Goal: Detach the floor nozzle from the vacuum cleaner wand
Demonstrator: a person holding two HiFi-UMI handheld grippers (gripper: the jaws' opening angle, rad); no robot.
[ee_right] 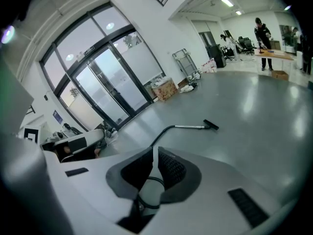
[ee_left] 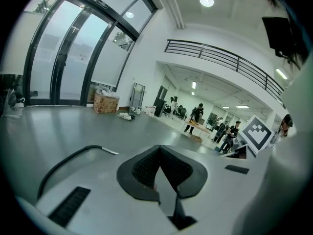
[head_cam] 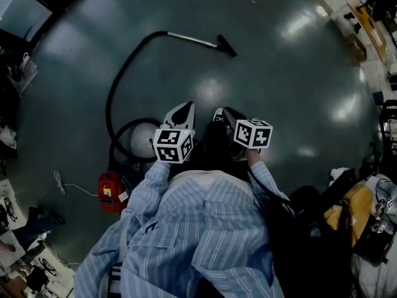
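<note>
Floor nozzle (head_cam: 226,45): lies flat on the grey floor (head_cam: 291,92), far side of the scene, well apart from the person.

Head view. The nozzle sits on the end of the metal wand (head_cam: 192,40). No gap shows at the joint, so I judge it attached. The black hose (head_cam: 113,89) curves back from the wand to the vacuum body (head_cam: 142,139) near the person's feet. A red unit (head_cam: 111,191) stands beside it. The left gripper (head_cam: 184,108) and right gripper (head_cam: 219,114) are held close together in front of striped sleeves (head_cam: 186,228), over bare floor. Neither is near wand or nozzle.

Left gripper view. Jaws clenched together, pads meeting, nothing between them. Beyond them, part of the hose and the start of the wand show low on the left. The nozzle itself is hidden behind the gripper body. People and a counter (ee_left: 198,126) stand far off in the hall.

Right gripper view. Jaws pressed together and empty, only floor seen past them. The nozzle (ee_right: 211,125), wand and hose lie in a line out ahead, well apart from the gripper.

Progress, as a judgement: nothing done yet. No contact, no grip, joint intact. Left to do: close the distance, open both grippers, steady the wand with one, take the nozzle with the other, then pull or twist them apart.
</note>
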